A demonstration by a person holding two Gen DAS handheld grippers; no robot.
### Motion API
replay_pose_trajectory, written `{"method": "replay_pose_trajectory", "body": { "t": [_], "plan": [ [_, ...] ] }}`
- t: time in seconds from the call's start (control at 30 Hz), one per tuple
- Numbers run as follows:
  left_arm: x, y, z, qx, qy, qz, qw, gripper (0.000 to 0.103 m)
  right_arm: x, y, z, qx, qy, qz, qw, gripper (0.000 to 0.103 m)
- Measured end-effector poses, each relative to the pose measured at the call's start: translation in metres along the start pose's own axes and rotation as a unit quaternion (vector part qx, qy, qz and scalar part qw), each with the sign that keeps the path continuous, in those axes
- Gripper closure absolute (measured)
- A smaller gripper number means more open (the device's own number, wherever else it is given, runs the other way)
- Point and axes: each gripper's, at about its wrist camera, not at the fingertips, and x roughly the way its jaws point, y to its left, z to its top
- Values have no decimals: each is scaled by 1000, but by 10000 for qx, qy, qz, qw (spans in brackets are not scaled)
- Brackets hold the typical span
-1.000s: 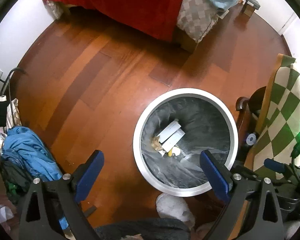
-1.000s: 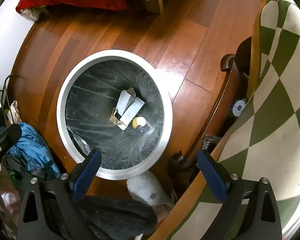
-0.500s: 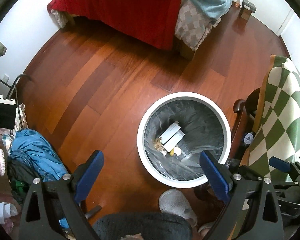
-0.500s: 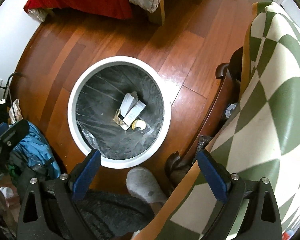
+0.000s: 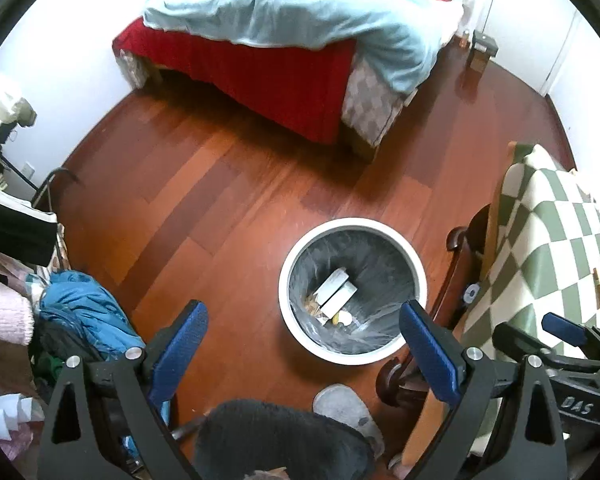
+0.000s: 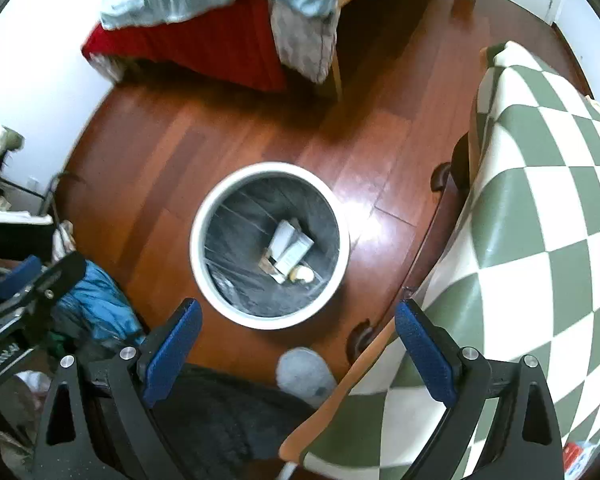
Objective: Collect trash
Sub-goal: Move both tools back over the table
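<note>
A round white trash bin with a grey liner stands on the wooden floor, also in the right wrist view. Inside lie white cartons, a small yellow-white scrap and brown bits. My left gripper is open and empty, high above the floor, with the bin between its fingers. My right gripper is open and empty, high above the bin. The right gripper also shows at the right edge of the left wrist view.
A table with a green-and-white checked cloth stands right of the bin. A bed with red and light blue covers is at the back. Blue clothes pile at the left. My slippered foot is near the bin.
Both grippers have risen and pulled back from the bin, which now looks smaller and farther below. More of the bed and table has come into view. Both stay open.
</note>
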Motion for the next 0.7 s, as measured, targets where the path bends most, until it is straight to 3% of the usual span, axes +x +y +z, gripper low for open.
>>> {"method": "replay_pose_trajectory", "body": {
  "t": [0.2,0.37,0.5,0.7],
  "plan": [
    [-55,-35,-6,322,-510,-101,9981,5,-77,-26,-21,434,-621,424,9962,5],
    [-77,-93,-15,736,-763,-376,9937,5,-138,-91,-51,1100,-1054,479,9872,5],
    [-65,-169,-28,1199,-595,-630,9890,5,-173,-176,-83,1740,-1255,78,9767,5],
    [-30,-309,-52,1860,-97,-918,9782,5,-198,-320,-124,2634,-1149,-846,9541,5]
  ]
}}
